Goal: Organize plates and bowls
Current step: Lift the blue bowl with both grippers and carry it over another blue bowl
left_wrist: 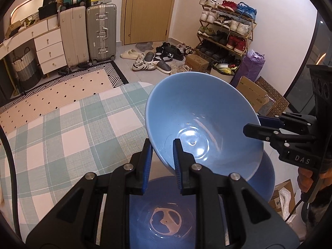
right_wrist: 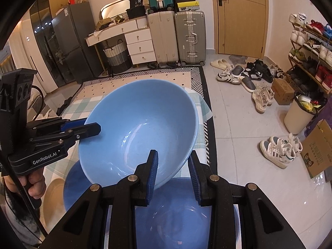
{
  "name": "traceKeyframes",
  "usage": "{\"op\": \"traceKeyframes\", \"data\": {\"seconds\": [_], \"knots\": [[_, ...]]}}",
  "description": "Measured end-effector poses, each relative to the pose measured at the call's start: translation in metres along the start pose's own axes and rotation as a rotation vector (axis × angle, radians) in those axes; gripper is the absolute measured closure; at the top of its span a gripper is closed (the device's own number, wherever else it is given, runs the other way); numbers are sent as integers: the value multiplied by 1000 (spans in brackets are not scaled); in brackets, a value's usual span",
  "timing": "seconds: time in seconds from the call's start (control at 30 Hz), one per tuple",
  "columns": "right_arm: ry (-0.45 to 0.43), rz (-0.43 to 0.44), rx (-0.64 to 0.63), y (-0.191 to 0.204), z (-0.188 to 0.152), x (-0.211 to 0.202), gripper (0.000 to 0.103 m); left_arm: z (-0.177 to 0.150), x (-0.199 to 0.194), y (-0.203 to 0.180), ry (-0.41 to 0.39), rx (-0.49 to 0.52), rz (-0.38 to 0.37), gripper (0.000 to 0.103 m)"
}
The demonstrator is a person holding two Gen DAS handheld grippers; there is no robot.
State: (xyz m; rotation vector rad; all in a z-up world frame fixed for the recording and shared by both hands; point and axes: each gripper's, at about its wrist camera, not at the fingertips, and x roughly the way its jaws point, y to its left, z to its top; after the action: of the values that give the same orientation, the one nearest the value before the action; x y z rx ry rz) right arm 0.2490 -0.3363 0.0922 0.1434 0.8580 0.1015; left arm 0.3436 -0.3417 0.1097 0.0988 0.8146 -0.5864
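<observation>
A light blue bowl (left_wrist: pixel 199 124) hangs tilted in mid-air above a table under a green-and-white checked cloth (left_wrist: pixel 62 128), pinched at opposite sides of its rim by both tools; the left gripper (left_wrist: pixel 160 161) has its blue pads closed on the near wall of the bowl, one finger inside and one outside, and the right gripper (right_wrist: pixel 173 170) clamps the rim likewise on its own side. The step in hand looks like carrying this bowl to its stack; directly beneath it waits a darker blue bowl (right_wrist: pixel 182 213), with a cream plate (right_wrist: pixel 51 197) just beside that (partly hidden at the frame's edge). The next move likely calls for levelling the bowl and lowering it squarely into the one below, both hands together, before either grip is let go. Both tools point steeply downward from opposite sides, a hand (right_wrist: pixel 34 183) wrapped round the left one's handle.
</observation>
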Motion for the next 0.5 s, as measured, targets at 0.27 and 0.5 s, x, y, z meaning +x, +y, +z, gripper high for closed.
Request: {"op": "traceKeyframes", "data": {"seconds": [0.27, 0.5], "knots": [[-34, 1, -16, 16, -4, -26, 72, -6, -38, -9, -31, -4, 1, 86], [-60, 12, -26, 30, -10, -45, 72, -15, -71, -16, -55, -3, 3, 85]]}}
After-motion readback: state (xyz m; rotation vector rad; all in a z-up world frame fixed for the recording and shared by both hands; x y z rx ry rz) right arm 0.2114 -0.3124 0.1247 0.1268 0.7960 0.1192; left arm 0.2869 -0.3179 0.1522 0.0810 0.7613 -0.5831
